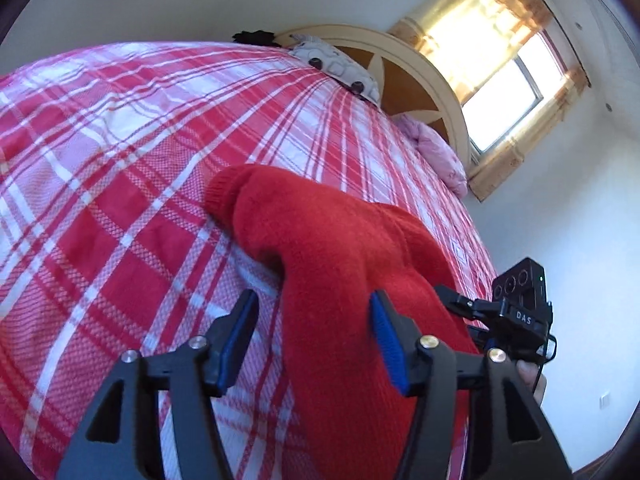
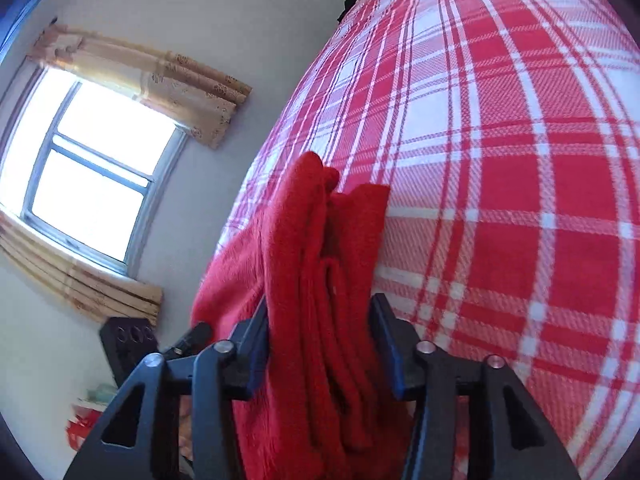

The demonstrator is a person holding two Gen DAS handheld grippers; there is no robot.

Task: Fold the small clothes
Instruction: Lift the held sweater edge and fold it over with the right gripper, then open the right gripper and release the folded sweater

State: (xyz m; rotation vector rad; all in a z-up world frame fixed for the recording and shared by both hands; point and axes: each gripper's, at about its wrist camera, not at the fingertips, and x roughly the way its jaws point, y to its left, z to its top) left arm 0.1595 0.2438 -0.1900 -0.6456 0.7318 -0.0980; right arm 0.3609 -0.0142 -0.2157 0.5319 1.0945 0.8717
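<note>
The red knitted garment lies bunched on a bed covered with a red, pink and white plaid bedspread, close to the bed's edge nearest the window side. In the left wrist view one ribbed cuff end rests flat on the plaid cloth, and the rest of the knit rises in a thick fold toward the camera. The left gripper has its jaws spread wide, blue pads facing inward; the fold passes between them, lying against the right-hand pad and standing clear of the left-hand one, so nothing is being squeezed. In the right wrist view the same red knit is gathered into several upright pleats that fill the gap of the right gripper. Its jaws stand fairly far apart with the cloth touching both sides; whether they are actually pinching it cannot be told. The right gripper's black camera housing appears beside the garment in the left wrist view. At the far end of the bed are a curved cream headboard, a grey patterned pillow and a pink quilted bundle. A window with beige floral curtains lights the white wall.
</note>
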